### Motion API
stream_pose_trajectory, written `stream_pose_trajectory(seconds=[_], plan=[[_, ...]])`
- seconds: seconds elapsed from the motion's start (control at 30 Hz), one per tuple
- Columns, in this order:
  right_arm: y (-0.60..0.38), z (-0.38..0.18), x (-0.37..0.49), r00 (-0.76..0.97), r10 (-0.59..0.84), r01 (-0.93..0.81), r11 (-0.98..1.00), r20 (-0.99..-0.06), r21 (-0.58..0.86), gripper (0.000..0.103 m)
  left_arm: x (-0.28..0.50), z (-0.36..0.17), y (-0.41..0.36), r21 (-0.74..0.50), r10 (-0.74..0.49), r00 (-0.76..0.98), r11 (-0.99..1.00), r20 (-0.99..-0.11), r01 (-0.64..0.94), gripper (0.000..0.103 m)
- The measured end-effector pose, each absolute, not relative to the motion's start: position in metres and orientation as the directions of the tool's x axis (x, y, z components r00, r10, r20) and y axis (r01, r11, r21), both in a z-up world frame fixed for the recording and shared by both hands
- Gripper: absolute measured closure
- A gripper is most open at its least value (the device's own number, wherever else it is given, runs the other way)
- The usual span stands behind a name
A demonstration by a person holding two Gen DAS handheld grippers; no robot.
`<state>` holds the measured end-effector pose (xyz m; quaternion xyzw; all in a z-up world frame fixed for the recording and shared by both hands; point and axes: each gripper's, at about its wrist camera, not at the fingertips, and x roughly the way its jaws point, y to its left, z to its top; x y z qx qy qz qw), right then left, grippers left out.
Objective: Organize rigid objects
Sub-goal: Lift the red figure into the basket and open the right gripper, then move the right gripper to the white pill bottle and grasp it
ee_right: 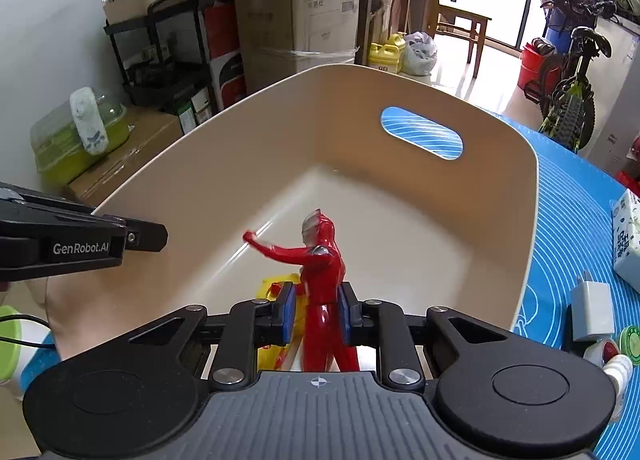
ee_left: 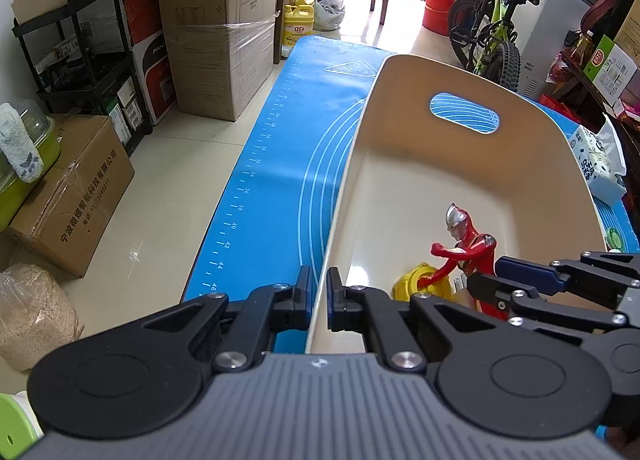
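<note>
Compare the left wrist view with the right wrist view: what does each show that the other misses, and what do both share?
Only the left wrist view shows the left gripper pinching the cream bin by its near rim, and the sawdust bag on the floor. Only the right wrist view shows the white charger on the blue mat, and the right gripper closed on the figure's waist. Both show the red figure, the yellow toy beneath it, and the bin's handle cutout.

Left gripper (ee_left: pixel 319 302) jaws clamped, right gripper (ee_right: pixel 316 314) jaws clamped
</note>
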<state>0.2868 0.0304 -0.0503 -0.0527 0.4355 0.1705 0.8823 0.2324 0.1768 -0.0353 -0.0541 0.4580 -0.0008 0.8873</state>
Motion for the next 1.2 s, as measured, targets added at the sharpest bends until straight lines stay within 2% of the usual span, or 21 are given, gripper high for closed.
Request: stream_pose_trajectory(seconds=[0.03,0.1,0.2,0.27,0.53,0.83,1.03,1.2], plan=[[0.026,-0.047,0.286,0.566,0.272,-0.343,0.936,-0.778,0.078,0.058,0.232,-0.035,0.177,-0.096,-0.051,0.581,0.994,-0.813,-0.048,0.095],[0.015,-0.04,0.281,0.593,0.291,-0.324,0.94,-0.75,0.109,0.044,0.232,-0.035,0.177,-0.097,-0.051,0.58,0.994,-0.813,-0.048,0.095],[-0.007,-0.024,0.27,0.657,0.33,-0.314,0.937,-0.678,0.152,0.033,0.233,-0.035,0.177,-0.097,-0.051,0.58,0.994,-0.813,-0.048,0.095],[-0.022,-0.014,0.264,0.692,0.316,-0.29,0.945,-0.649,0.151,0.03,0.232,-0.035,0.177,-0.097,-0.051,0.58,0.994,-0.813,-0.048,0.095],[-0.089,0.004,0.249,0.778,0.182,-0.145,0.983,-0.602,0.11,0.024,0.233,-0.036,0.176,-0.098,-0.051,0.58,0.994,-0.813,-0.049,0.095],[-0.165,-0.019,0.239,0.751,0.004,0.074,0.993,-0.66,0.09,0.024,0.233,-0.036,0.176,-0.097,-0.051,0.58,0.994,-0.813,-0.05,0.095],[-0.191,-0.035,0.241,0.738,-0.071,0.127,0.991,-0.671,0.034,0.024,0.233,-0.036,0.176,-0.098,-0.052,0.58,0.994,-0.813,-0.048,0.095],[-0.201,-0.06,0.249,0.691,-0.112,0.146,0.989,-0.714,-0.014,0.024,0.233,-0.036,0.176,-0.098,-0.052,0.58,0.994,-0.813,-0.049,0.095]])
